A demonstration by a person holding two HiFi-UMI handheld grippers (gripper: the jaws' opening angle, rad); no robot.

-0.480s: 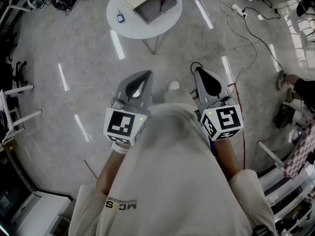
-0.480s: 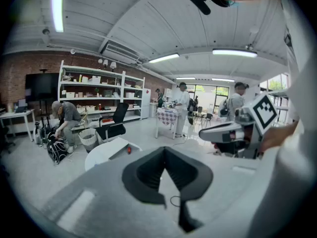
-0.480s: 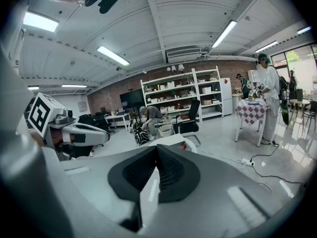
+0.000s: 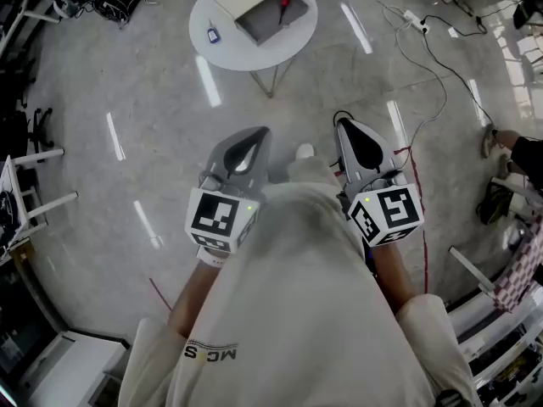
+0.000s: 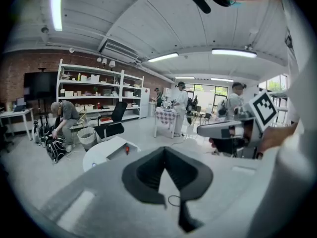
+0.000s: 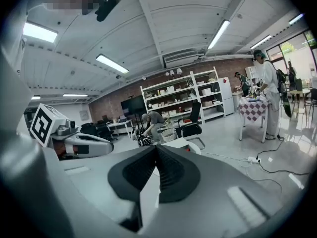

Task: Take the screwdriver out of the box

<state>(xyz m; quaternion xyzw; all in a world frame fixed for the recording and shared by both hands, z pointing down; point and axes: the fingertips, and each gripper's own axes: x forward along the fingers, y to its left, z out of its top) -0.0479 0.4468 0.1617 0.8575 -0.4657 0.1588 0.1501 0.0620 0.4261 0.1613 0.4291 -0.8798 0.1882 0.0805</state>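
The red-handled screwdriver [image 4: 282,1] lies in an open grey box [image 4: 259,25] on a round white table [image 4: 233,49], far ahead of me across the floor. My left gripper [image 4: 257,132] and right gripper [image 4: 345,123] are held side by side close to my body, both shut and empty, well short of the table. The left gripper view shows its jaws [image 5: 165,150] closed, with the screwdriver [image 5: 127,149] a small red spot in the box [image 5: 116,151]. In the right gripper view the jaws [image 6: 155,148] meet and hide most of the table [image 6: 195,147].
A small blue item [image 4: 211,34] lies on the table beside the box. Cables and a power strip [image 4: 411,17] trail over the floor at the right. White frames [image 4: 34,202] stand at the left. A person [image 5: 62,120] bends over near shelves, and others stand by a chequered table [image 5: 166,115].
The head view has shifted very slightly, so the table sits a touch higher and to the right. Both grippers keep the same pose and stay shut.
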